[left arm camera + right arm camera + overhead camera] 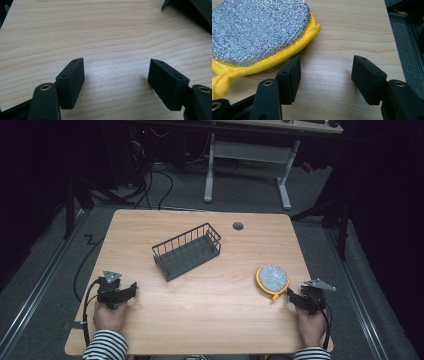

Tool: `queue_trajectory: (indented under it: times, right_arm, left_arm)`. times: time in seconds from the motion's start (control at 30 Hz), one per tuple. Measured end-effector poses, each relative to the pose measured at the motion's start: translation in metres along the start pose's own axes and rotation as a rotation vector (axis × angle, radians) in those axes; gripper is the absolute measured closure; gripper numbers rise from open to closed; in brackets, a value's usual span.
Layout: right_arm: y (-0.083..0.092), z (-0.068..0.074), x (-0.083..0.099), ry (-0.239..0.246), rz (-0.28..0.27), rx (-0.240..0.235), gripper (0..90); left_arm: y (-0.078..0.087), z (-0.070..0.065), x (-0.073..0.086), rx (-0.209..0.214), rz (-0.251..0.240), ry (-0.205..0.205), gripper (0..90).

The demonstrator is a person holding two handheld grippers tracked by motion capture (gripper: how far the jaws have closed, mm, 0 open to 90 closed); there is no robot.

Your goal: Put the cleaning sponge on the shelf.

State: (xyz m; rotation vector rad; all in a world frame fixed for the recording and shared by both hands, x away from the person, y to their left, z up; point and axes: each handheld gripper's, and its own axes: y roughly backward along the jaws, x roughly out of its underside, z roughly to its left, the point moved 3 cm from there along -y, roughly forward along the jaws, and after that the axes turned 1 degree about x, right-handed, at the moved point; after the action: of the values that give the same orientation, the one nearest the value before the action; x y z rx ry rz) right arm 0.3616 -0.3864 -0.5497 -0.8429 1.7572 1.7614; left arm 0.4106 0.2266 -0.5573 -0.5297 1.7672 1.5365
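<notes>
The yellow scouring pad (272,280) lies flat on the table (200,300), right of the wire basket (187,251), just beside the right gripper (325,75) whose jaws are spread and empty, while the left gripper (116,75), far left of the basket, is also spread.

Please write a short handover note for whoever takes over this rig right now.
Left hand-held gripper: open, nothing between its jaws, resting on the table near its left front.
Right hand-held gripper: open, holding nothing, beside the yellow-rimmed scouring pad.
Wire basket: mid-table, nothing in it.
Done: nothing yet.
Left: probably grasp the pad and put it in the basket.
</notes>
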Motion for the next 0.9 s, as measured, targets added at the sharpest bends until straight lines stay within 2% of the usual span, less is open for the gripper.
queue_trajectory:
  times: [0.3, 0.4, 0.47, 0.57, 0.63, 0.67, 0.77, 0.9]
  right_arm:
    - [0.000, 0.000, 0.000, 0.005, 0.000, -0.001, 40.4]
    - [0.000, 0.000, 0.000, 0.004, 0.000, -0.001, 40.3]
    - [0.000, 0.000, 0.000, 0.005, 0.003, -0.001, 40.1]
    - [0.000, 0.000, 0.000, 0.005, 0.003, -0.001, 40.0]
    - [0.000, 0.000, 0.000, 0.005, 0.001, -0.002, 39.9]
    - [0.000, 0.000, 0.000, 0.006, 0.003, -0.001, 39.8]
    - [0.000, 0.000, 0.000, 0.008, 0.003, -0.002, 39.6]
    - [0.000, 0.000, 0.000, 0.006, 0.004, -0.002, 39.5]
  left_arm:
    - [0.000, 0.000, 0.000, 0.005, -0.002, 0.009, 29.8]
    - [0.000, 0.002, -0.001, 0.018, -0.009, 0.039, 32.4]
    - [0.001, 0.004, -0.003, 0.015, 0.007, 0.050, 34.3]
    - [0.003, 0.006, -0.005, 0.050, 0.011, 0.094, 37.8]
    - [0.004, 0.005, -0.005, 0.067, 0.014, 0.102, 39.5]
    - [0.005, 0.004, -0.007, 0.078, 0.028, 0.100, 40.0]
    - [0.007, 0.001, -0.012, 0.090, 0.027, 0.090, 40.1]
    - [0.015, -0.007, -0.027, 0.150, 0.013, 0.048, 40.2]
